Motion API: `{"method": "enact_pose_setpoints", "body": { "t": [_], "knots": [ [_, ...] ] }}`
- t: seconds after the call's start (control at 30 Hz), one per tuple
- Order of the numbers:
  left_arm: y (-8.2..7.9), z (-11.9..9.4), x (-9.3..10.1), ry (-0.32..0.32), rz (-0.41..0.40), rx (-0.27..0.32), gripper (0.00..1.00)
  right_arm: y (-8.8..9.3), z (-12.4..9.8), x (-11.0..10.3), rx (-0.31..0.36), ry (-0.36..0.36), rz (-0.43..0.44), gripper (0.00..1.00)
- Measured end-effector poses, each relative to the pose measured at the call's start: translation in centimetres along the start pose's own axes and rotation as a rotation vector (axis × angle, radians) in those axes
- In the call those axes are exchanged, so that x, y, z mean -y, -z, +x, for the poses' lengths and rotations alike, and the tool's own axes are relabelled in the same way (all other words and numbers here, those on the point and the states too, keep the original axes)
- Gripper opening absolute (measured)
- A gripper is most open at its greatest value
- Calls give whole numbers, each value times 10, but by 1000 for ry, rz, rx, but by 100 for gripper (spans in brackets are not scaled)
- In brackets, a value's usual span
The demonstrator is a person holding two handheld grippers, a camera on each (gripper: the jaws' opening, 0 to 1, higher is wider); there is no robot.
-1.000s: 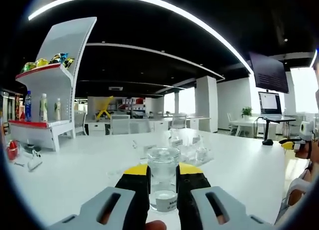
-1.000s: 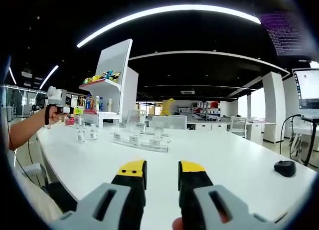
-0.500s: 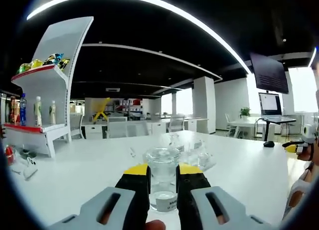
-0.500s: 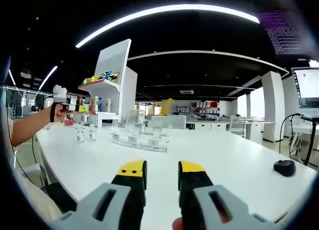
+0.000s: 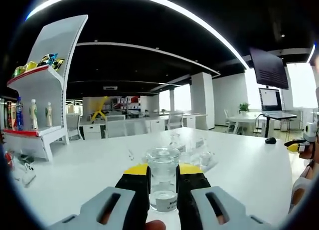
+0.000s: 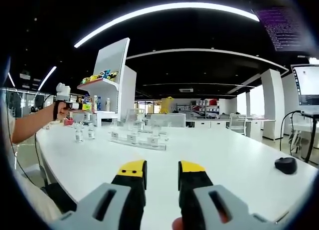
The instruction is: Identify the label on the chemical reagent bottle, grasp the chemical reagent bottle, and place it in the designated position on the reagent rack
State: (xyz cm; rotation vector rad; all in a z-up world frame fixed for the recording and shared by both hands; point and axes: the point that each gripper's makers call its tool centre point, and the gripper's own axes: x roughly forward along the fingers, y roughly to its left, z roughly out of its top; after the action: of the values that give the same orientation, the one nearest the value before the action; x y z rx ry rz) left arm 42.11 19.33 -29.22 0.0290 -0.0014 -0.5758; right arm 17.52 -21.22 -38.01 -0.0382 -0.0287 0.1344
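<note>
A clear glass reagent bottle (image 5: 162, 176) with a glass stopper and a white label low on its side stands upright between my left gripper's (image 5: 163, 172) yellow-tipped jaws, which are shut on it above the white table (image 5: 79, 175). Beyond it lies the clear acrylic reagent rack (image 5: 193, 151). In the right gripper view, my right gripper (image 6: 162, 172) hangs open over the table with nothing between its jaws. That view has the rack (image 6: 137, 138) with small white labels, and two more bottles (image 6: 79, 134) to its left. A person's hand carries the left gripper (image 6: 70, 103) above them.
A white display shelf (image 5: 45, 90) with drinks and snacks stands at the table's far left. A black mouse (image 6: 285, 165) lies at the right of the table. Desks, chairs and monitors fill the room behind. The right gripper (image 5: 299, 146) shows at the left gripper view's right edge.
In the right gripper view the left gripper has drifted slightly right and up, toward the rack. It stays shut on the bottle, and the left gripper view has swung a little right. The right gripper stays put.
</note>
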Motion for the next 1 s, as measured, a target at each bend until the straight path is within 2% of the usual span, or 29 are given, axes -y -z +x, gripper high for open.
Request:
{"method": "enact_pose_setpoints", "body": {
  "t": [0.23,0.57,1.0],
  "knots": [
    [-6,16,-10,-10,16,11,19,-1,2,3,2,2,11,25],
    [-8,42,-11,4,15,20,19,2,11,4,-11,-5,16,25],
    [-23,73,-18,10,33,28,19,-1,17,1,-13,-17,25,25]
  ]
}}
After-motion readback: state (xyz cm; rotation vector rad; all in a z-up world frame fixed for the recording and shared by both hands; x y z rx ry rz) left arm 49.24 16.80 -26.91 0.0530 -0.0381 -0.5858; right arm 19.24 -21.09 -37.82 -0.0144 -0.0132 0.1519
